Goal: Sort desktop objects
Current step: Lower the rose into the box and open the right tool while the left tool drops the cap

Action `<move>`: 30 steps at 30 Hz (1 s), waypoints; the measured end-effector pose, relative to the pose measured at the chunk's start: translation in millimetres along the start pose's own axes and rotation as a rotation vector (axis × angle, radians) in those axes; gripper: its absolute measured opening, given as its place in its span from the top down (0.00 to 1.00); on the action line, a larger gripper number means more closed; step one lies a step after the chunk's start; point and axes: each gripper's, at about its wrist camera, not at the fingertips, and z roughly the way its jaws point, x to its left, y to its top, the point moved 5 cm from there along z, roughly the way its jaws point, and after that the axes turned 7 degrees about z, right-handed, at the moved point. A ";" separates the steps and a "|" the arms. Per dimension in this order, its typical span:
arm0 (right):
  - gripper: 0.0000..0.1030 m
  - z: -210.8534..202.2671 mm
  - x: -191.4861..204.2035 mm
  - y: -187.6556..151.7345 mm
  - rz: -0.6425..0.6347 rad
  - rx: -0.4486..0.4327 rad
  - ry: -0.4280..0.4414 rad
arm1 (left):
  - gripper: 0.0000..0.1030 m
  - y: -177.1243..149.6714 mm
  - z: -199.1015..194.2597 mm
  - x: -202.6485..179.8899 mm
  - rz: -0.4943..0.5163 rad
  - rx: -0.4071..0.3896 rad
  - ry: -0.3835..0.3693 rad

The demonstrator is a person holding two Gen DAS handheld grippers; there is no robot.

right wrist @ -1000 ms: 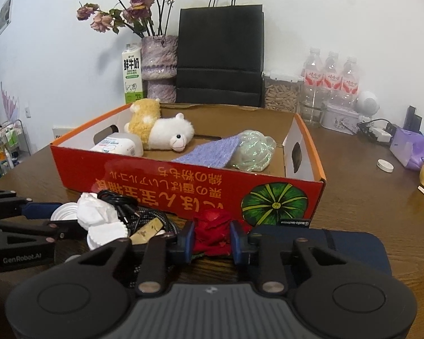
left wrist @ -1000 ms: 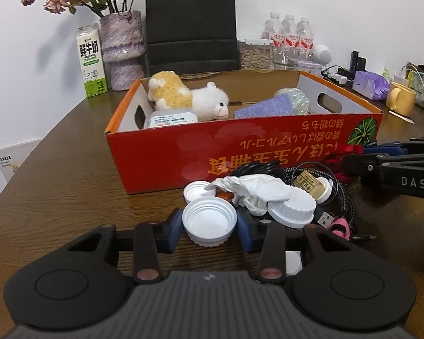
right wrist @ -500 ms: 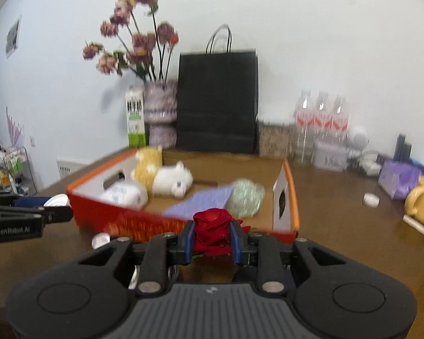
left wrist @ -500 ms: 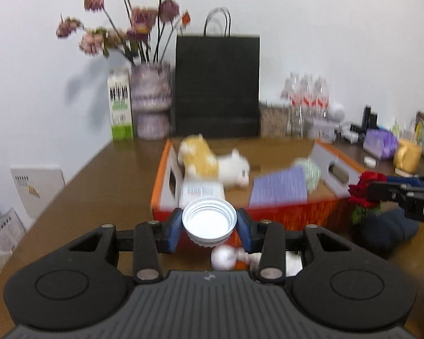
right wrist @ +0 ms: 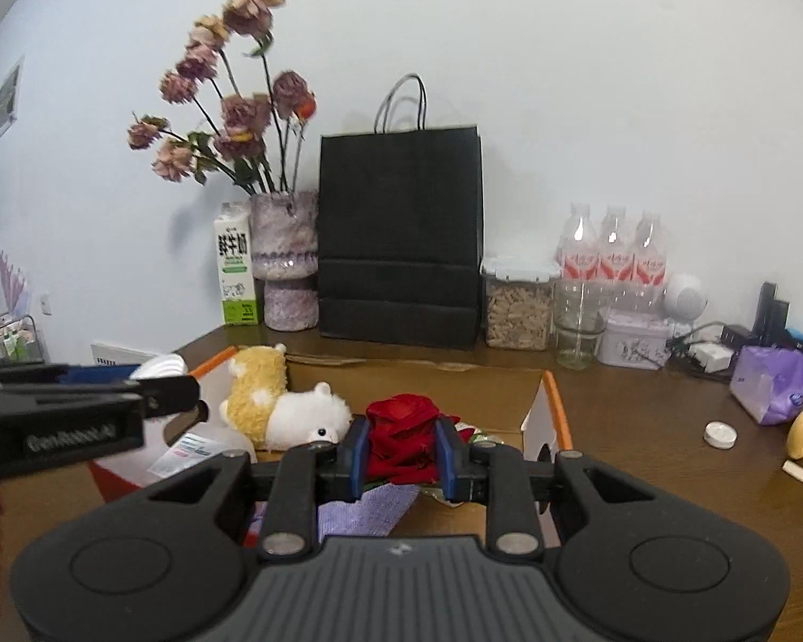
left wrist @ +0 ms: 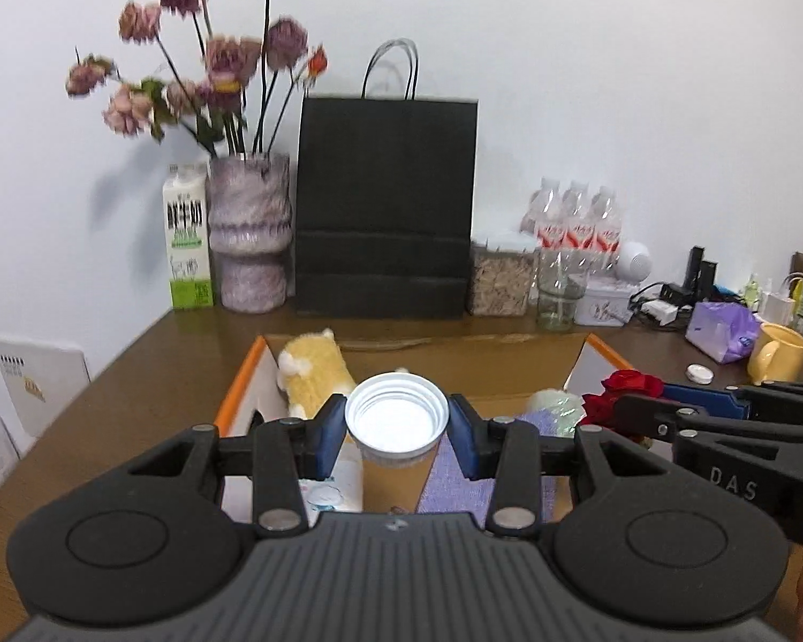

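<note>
Holding a white cap and a red rose above the cardboard box.

Lettering reads "DAS" on the right gripper as seen from the left wrist view, and something like "GenRobot.AI", blurred, on the left gripper as seen from the right; the milk carton by the vase carries Chinese characters. Clamped between the left gripper's blue pads, the cap has its open, threaded side facing the camera, its axis running roughly along the fingers. The right gripper's pads are closed on the rose, bloom upward and just ahead of them. Both hang over the box, where a plush toy and purple cloth lie.
</note>
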 end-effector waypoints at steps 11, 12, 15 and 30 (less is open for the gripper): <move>0.76 56.0 -19.5 -28.1 0.062 0.114 -0.027 | 0.60 -19.4 53.6 -2.1 0.003 0.071 -0.003; 0.76 57.8 -19.9 -30.4 0.062 0.121 -0.028 | 0.60 -21.9 57.1 -3.4 0.010 0.084 -0.008; 0.76 59.6 -20.4 -33.5 0.062 0.129 -0.028 | 0.60 -25.3 60.5 -4.0 0.015 0.094 -0.016; 0.09 45.4 -24.4 -27.2 0.077 0.049 -0.048 | 0.00 -19.3 39.4 0.0 0.029 -0.020 0.086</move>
